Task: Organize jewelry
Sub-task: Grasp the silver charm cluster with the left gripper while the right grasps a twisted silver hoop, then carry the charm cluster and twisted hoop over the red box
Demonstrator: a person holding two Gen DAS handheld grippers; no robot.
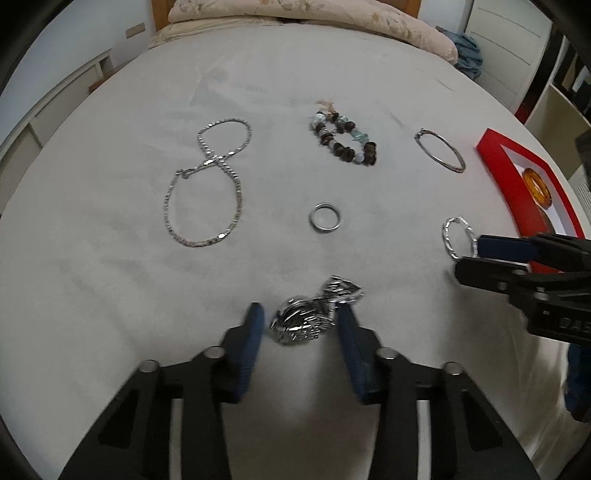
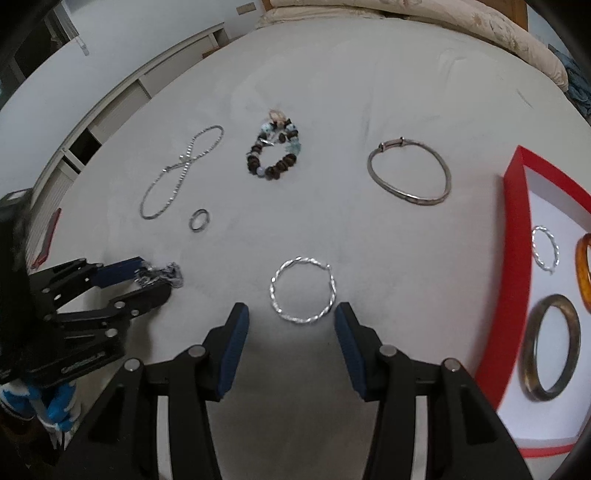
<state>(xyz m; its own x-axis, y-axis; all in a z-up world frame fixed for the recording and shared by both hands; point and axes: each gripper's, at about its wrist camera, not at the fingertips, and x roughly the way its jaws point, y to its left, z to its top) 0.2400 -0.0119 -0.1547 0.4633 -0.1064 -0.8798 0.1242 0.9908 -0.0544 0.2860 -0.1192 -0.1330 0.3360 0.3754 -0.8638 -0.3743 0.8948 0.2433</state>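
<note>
A bunched silver chain (image 1: pixel 306 321) (image 2: pixel 159 277) lies on the white bed cover between the fingers of my left gripper (image 1: pixel 299 310) (image 2: pixel 155 277). The right pad touches it, the left pad stands a little off, so the jaws are open. My right gripper (image 2: pixel 291 312) (image 1: pixel 476 254) is open just short of a twisted silver bangle (image 2: pixel 274 291) (image 1: pixel 447 236). Further off lie a silver necklace (image 1: pixel 207 184) (image 2: pixel 177 173), a beaded bracelet (image 1: pixel 345 138) (image 2: pixel 275 153), a small ring (image 1: pixel 325 218) (image 2: pixel 200 220) and a thin bangle (image 1: pixel 435 157) (image 2: pixel 410 197).
A red tray (image 2: pixel 513 258) (image 1: pixel 495 162) at the right holds a twisted ring (image 2: pixel 533 247), an amber bangle (image 2: pixel 581 273) and a dark bangle (image 2: pixel 530 350). Folded bedding (image 1: pixel 295 11) lies at the far end. White cabinets (image 2: pixel 110 103) run along the left.
</note>
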